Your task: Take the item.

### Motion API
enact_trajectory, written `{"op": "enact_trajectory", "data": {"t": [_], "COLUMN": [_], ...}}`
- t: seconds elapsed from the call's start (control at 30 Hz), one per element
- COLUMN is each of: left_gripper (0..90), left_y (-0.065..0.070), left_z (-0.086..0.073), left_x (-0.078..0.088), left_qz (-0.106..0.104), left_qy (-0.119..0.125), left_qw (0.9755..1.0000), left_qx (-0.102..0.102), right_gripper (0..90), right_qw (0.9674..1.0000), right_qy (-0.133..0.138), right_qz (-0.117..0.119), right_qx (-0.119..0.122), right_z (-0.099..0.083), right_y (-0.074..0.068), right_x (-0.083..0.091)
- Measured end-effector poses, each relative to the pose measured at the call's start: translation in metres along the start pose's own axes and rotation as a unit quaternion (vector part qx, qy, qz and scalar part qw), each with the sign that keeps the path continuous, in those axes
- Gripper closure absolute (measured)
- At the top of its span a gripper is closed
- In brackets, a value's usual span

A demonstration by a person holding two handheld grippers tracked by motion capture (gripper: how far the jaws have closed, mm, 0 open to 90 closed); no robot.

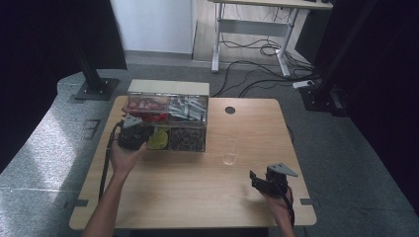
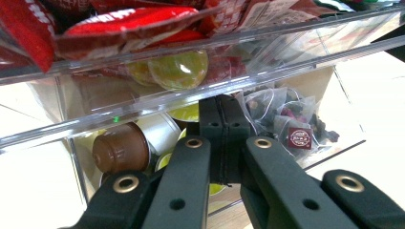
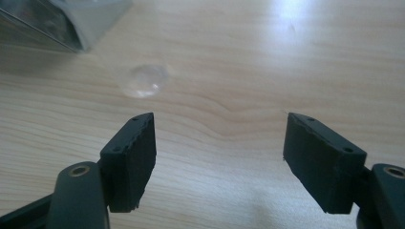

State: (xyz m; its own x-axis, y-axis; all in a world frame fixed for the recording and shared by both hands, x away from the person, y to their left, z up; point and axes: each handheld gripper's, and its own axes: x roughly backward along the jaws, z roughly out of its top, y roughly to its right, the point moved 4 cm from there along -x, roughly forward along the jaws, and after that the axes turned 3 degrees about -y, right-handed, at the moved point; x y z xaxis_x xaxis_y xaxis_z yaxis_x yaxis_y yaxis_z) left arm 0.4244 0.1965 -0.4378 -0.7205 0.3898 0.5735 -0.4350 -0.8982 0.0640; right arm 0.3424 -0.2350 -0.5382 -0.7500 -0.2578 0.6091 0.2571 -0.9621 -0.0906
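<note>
- The left gripper [image 1: 134, 132] sits at the front left of a clear organizer box [image 1: 168, 106], near the table's [image 1: 197, 192] far left side.
- Its jaws are clenched flat together at the lip of the box's lower drawer [image 2: 286, 157]; I cannot tell whether they pinch the drawer edge.
- Inside that drawer, the left gripper view shows a brown coffee capsule [image 2: 120, 149] at left, yellow-green capsules [image 2: 187, 112] behind the jaws, and mesh tea bags [image 2: 286, 117] at right.
- Red packets [image 2: 133, 24] fill the tier above.
- A clear glass [image 1: 230, 152] stands on the wood just right of the box.
- The right gripper [image 1: 262, 181] is held above the table's near right corner, well apart from the glass, jaws released and wide with only bare wood between them.
- In the right gripper view the glass is a pale ring beyond the left jaw.
</note>
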Motion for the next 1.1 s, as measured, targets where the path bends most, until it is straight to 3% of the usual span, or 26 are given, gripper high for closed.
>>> {"op": "enact_trajectory", "data": {"t": [0.6, 0.83, 1.1], "left_gripper": [90.0, 90.0, 90.0], "left_y": [0.003, 0.002, 0.001], "left_z": [0.002, 0.002, 0.002], "left_x": [-0.002, -0.002, 0.0], "left_qz": [-0.003, -0.005, -0.006], "left_qy": [-0.005, -0.005, -0.007], "left_qw": [1.0, 1.0, 1.0], "left_qx": [-0.004, -0.004, -0.004], "right_gripper": [35.6, 42.9, 45.9], "right_qw": [0.9969, 0.9946, 0.9926], "right_qy": [0.051, 0.069, 0.063], "right_qz": [0.052, 0.069, 0.092], "right_qx": [0.029, 0.036, 0.049], "right_z": [0.026, 0.034, 0.04], "right_y": [-0.038, -0.048, -0.061], "right_x": [0.027, 0.03, 0.024]}}
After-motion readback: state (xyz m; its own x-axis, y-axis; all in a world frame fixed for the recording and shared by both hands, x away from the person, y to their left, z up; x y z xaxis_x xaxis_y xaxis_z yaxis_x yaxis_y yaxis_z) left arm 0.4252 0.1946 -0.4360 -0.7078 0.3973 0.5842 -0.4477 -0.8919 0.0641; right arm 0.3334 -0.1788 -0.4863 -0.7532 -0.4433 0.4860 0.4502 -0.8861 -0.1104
